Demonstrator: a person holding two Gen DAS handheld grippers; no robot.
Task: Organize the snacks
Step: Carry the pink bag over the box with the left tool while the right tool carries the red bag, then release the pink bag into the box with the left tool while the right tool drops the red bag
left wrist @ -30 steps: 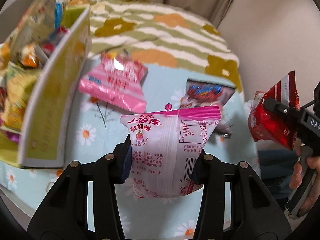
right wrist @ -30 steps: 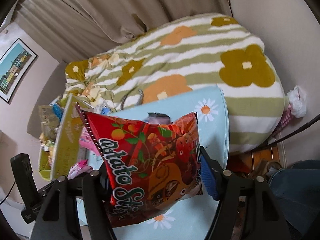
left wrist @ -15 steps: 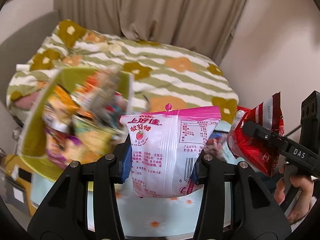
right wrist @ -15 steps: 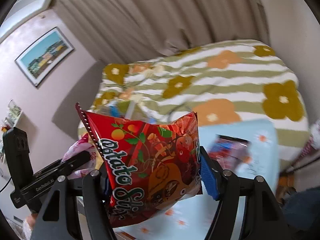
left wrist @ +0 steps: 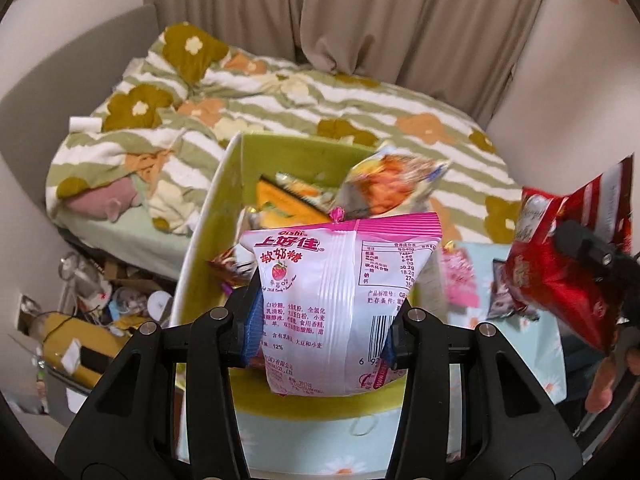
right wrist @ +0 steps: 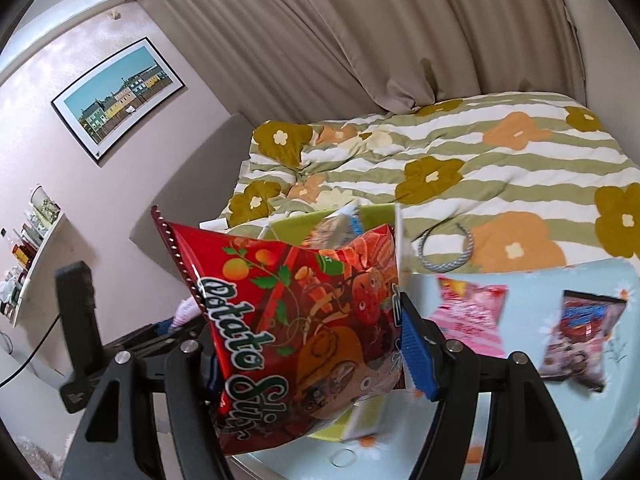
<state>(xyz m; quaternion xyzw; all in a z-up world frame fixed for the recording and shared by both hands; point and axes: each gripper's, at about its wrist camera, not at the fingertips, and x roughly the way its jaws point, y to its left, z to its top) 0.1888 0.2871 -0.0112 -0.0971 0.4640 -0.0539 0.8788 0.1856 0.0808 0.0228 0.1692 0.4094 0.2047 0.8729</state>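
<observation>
My left gripper (left wrist: 322,332) is shut on a pink and white candy bag (left wrist: 340,304) and holds it over the near rim of a yellow-green box (left wrist: 208,248) full of snack packets. My right gripper (right wrist: 308,364) is shut on a red Potato Sticks bag (right wrist: 296,328), held up just right of the box (right wrist: 296,226); this bag also shows at the right of the left wrist view (left wrist: 560,264). A pink snack bag (right wrist: 472,320) and a dark snack bag (right wrist: 580,340) lie on the light blue daisy tablecloth (right wrist: 520,432).
A bed with a green striped flower quilt (left wrist: 340,108) lies behind the table. Curtains (right wrist: 360,40) hang at the back. A framed picture (right wrist: 120,96) hangs on the left wall. Clutter lies on the floor (left wrist: 100,312) left of the table.
Both grippers have swung left with their bags. The box now sits straight ahead of the left gripper, with the candy bag over its near rim. The red bag is closer to the box.
</observation>
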